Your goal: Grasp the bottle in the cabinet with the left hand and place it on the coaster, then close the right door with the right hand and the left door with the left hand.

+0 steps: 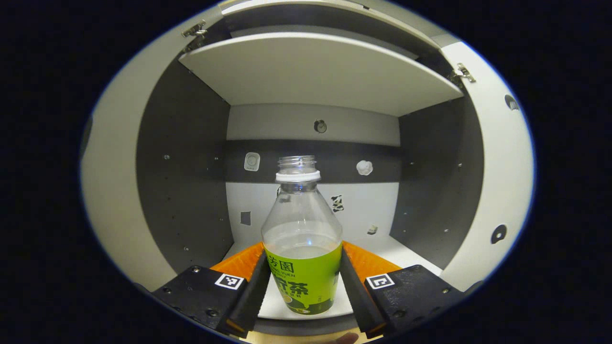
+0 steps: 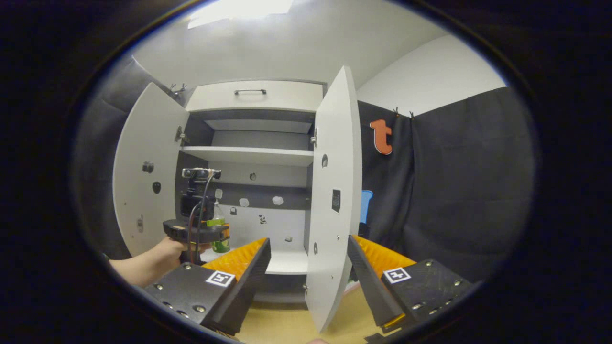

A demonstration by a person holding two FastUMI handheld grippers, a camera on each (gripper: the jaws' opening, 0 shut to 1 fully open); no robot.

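As I look along my left gripper [image 1: 302, 286], its jaws are parted with the uncapped tea bottle [image 1: 302, 239] standing upright between them at six o'clock. The fingers sit close against the label on both sides, but I cannot tell whether they press on it yet. The bottle rests near the front edge of the cabinet's lower shelf [image 1: 411, 253]. It is clear, thin plastic with a glossy green label, a white neck ring and an open threaded mouth. I judge it light, holding little or no liquid, so it will dent under a hard squeeze and tip easily. The labelled lower body is the place to hold it, kept upright. Beyond it, at twelve o'clock, a flat pale upper shelf [image 1: 320, 71] spans matte grey walls.

My right gripper [image 2: 308, 267] hangs wide open and empty, its jaws straddling the edge of the right door [image 2: 334, 191], a smooth white panel. Farther off at nine o'clock, a hand [image 2: 167, 248] holds the left gripper at the bottle, with the left door [image 2: 143, 181] swung wide.
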